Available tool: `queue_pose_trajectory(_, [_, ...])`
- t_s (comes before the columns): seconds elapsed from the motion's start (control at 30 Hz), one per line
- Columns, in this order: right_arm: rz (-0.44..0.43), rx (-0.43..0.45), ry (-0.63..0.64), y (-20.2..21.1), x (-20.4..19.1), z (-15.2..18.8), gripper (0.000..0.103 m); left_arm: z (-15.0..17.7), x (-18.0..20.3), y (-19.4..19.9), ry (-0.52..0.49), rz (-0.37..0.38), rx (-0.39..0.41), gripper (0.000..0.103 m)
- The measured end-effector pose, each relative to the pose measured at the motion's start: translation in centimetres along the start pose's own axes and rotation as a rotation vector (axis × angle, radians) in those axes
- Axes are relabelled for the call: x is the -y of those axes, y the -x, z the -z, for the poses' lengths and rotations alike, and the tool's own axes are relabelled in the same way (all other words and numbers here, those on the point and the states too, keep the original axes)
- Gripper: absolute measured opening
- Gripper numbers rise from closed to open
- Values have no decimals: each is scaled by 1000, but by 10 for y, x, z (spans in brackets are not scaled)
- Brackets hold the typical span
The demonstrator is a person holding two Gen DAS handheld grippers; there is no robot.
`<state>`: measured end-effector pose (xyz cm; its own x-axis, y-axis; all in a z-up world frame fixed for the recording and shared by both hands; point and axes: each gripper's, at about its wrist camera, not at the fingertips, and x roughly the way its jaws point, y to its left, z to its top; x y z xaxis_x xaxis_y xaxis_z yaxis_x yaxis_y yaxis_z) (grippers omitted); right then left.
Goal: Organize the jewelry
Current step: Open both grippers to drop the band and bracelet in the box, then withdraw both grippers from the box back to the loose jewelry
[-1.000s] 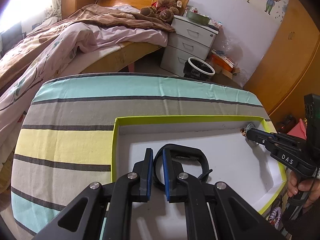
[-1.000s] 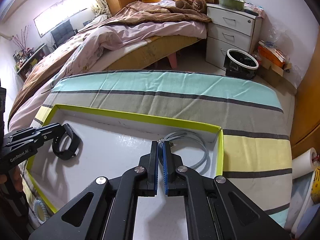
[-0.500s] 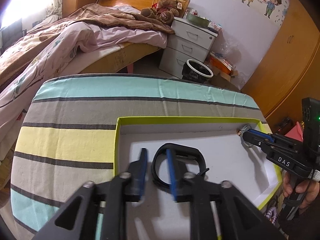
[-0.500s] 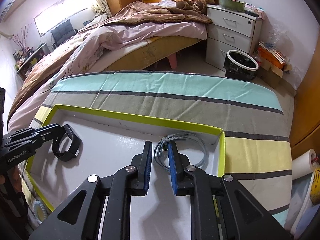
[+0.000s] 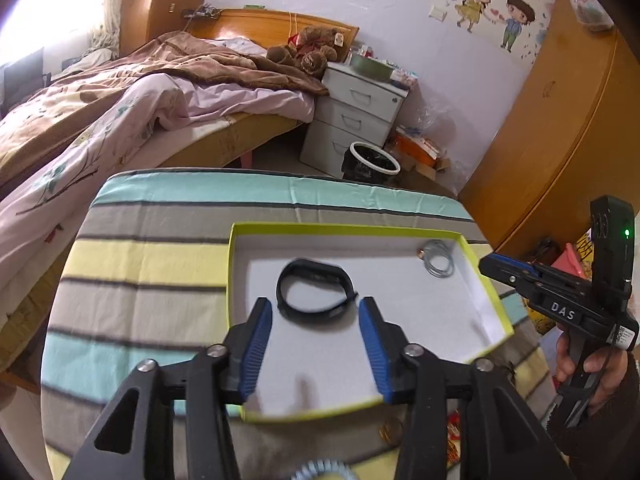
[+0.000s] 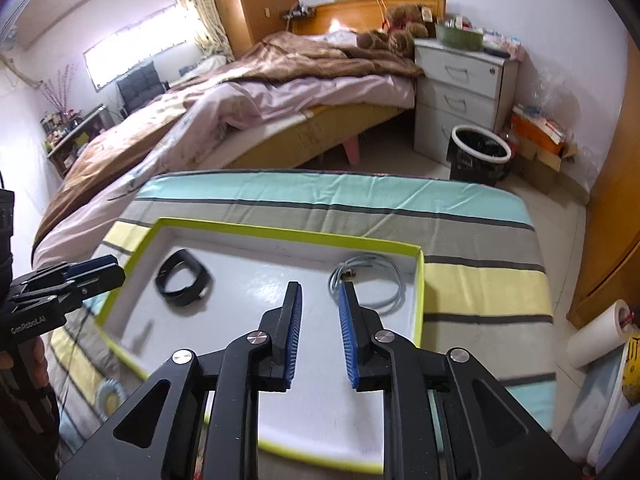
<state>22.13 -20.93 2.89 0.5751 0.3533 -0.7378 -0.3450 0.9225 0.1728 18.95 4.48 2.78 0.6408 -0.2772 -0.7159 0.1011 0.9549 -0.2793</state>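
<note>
A shallow white box with a lime-green rim (image 5: 344, 229) (image 6: 280, 234) lies on the striped table. A black wristband (image 5: 316, 293) (image 6: 182, 282) lies inside it toward the left. A coiled grey necklace (image 5: 439, 264) (image 6: 370, 284) lies in its far right corner. My left gripper (image 5: 316, 344) is open and empty, raised just behind the wristband. My right gripper (image 6: 320, 328) is open and empty, raised just behind the necklace. Each gripper also shows at the edge of the other's view, the right gripper (image 5: 490, 266) in the left wrist view and the left gripper (image 6: 106, 274) in the right wrist view.
A gold ring-like piece (image 5: 391, 430) and a pale blue toothed ring (image 6: 107, 394) lie on the cloth by the box's near edge. A bed (image 6: 240, 112), a grey drawer unit (image 6: 460, 92), a black bin (image 6: 478, 158) and a paper roll (image 6: 596, 332) stand around the table.
Both grippers opened, let go of the wristband and the necklace, and drew back and up from the box. The wristband and necklace now lie free inside it.
</note>
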Motion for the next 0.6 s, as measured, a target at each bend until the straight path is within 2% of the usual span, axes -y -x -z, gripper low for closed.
queue_pose_trajectory(0.07, [-12, 23, -16, 16, 2, 10, 27, 9, 0, 12, 7, 13, 11, 46])
queue_pose_trajectory(0.3, [-31, 70, -70, 60, 8, 50, 28, 44, -3, 44, 25, 14, 28, 46])
queue_pose_trajectory(0.47, [-47, 55, -75, 72, 8, 79, 28, 65, -5, 58, 50, 28, 38, 46])
queue_pose_trajectory(0.6, [-12, 41, -61, 76, 8, 100, 28, 83, -5, 63, 42, 20, 26, 46])
